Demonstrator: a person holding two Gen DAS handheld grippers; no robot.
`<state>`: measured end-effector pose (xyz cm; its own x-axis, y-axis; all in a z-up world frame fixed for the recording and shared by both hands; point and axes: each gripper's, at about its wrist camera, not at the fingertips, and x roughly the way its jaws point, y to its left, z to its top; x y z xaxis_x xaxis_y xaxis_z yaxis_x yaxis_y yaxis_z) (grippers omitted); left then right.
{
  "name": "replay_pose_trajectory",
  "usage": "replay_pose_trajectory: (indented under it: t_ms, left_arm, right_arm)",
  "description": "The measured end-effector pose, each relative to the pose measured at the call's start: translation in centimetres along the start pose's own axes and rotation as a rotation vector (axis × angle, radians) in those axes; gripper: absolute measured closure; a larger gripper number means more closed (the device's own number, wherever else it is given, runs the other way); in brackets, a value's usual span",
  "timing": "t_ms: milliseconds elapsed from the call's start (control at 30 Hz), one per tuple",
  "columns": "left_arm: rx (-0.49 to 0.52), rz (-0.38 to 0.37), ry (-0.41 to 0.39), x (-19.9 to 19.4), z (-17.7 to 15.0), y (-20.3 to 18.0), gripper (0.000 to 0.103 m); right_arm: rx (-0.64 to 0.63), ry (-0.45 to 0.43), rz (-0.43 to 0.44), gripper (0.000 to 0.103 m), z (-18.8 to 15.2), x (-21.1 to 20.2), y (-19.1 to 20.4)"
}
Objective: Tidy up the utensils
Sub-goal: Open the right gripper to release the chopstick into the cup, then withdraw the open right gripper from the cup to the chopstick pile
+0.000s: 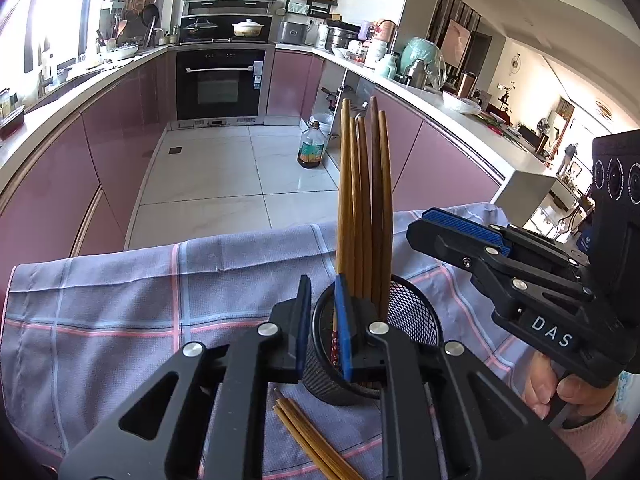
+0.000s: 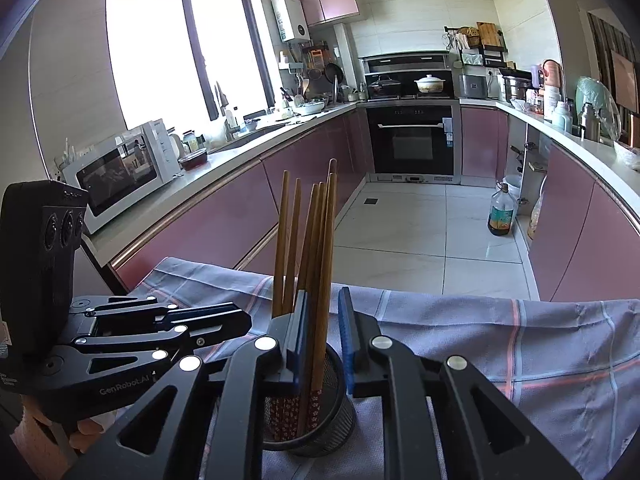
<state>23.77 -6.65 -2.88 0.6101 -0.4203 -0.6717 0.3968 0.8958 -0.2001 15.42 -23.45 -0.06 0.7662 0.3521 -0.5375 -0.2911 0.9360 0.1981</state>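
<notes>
We have most of the brown wooden chopsticks upright in the black mesh cup on the checked-cloth counter, both the left claw and right claw slightly apart gripping nothing, while loose chopsticks at the cup's six o'clock remain.

A home kitchen: mauve glossy cabinet fronts under pale worktops, a black built-in oven beneath a hob carrying a cream lidded casserole pot, a white microwave, a white wall-mounted water heater, and white floor tiles.
</notes>
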Motion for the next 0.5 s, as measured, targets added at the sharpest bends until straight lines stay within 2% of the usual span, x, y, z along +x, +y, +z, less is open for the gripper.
replay_pose_trajectory:
  t_ms: [67,133,233,500]
  left_arm:
    - [-0.001,0.014,-0.016,-0.3,-0.5,0.0,0.080]
    - [-0.007,0.021,-0.033,-0.7,-1.1,0.1,0.073]
    - [-0.017,0.043,-0.061,-1.6,-1.9,0.3,0.068]
    - [-0.017,0.094,-0.128,-4.1,-3.9,-0.2,0.055]
  right_arm:
    - [-0.018,-0.011,-0.015,0.075,-0.2,-0.3,0.2]
    - [-0.035,-0.018,-0.028,0.071,-0.6,-0.6,0.5]
    - [-0.053,-0.024,-0.039,0.070,-0.9,-0.9,0.9]
    - [-0.103,-0.055,-0.042,0.060,-2.3,-2.7,2.4]
